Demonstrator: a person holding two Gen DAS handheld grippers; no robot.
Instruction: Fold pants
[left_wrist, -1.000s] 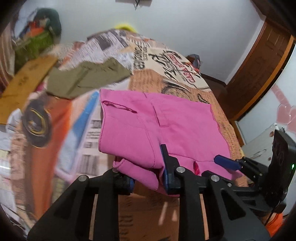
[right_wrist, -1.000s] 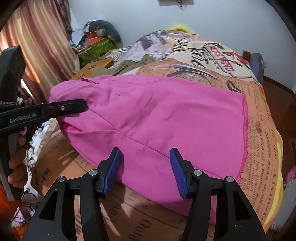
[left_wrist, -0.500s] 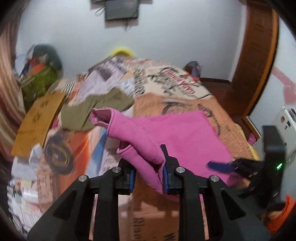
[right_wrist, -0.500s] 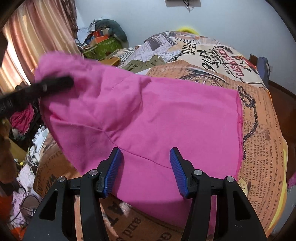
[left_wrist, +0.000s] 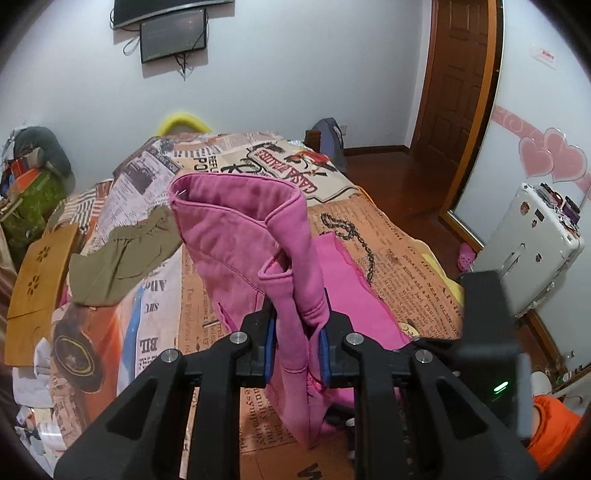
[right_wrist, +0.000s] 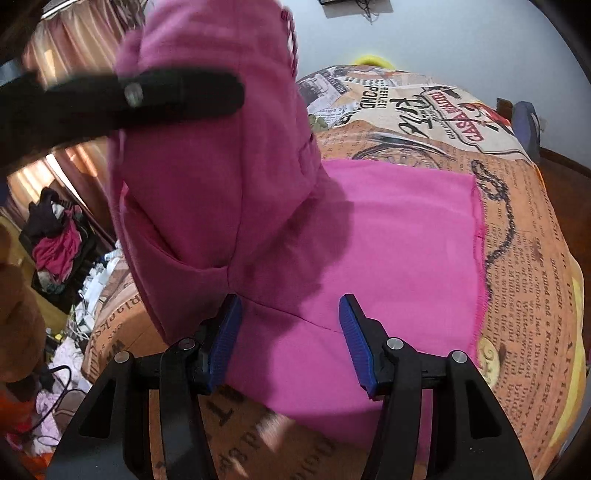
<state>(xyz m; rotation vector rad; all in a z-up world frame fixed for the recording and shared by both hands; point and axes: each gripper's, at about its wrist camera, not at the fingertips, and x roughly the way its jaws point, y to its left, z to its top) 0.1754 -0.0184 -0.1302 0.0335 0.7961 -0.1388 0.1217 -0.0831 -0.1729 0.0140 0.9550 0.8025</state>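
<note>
Surroundings, left side: cardboard piece hangs over the bed's left edge; beside it, olive garment lies flat on the bed, well apart from the pink fabric.
Surroundings, far end: wall screen is mounted above the bed's far edge, with a yellow ring peeking over that edge.
Surroundings, right side: wooden door stands beyond the bed's far right corner; white suitcase sits off the right edge.
In the way: lifted fabric blocks most of the left wrist view of the bed's middle, and in the right wrist view it hides the near left corner.
Left gripper: jaws are closing, nearly together, with a bunched pink edge pinched between the blue pads; fabric stands upright from the grip.
Pants: pink; one part is raised off the bed by the left gripper, seen as a blurred black bar against the cloth; the rest lies flat across the bed's middle, reaching its near edge.
Right gripper: jaws stand apart, about half open, over the flat part at the near edge; nothing pinched between the pads.
Containers: none I can make out.
</note>
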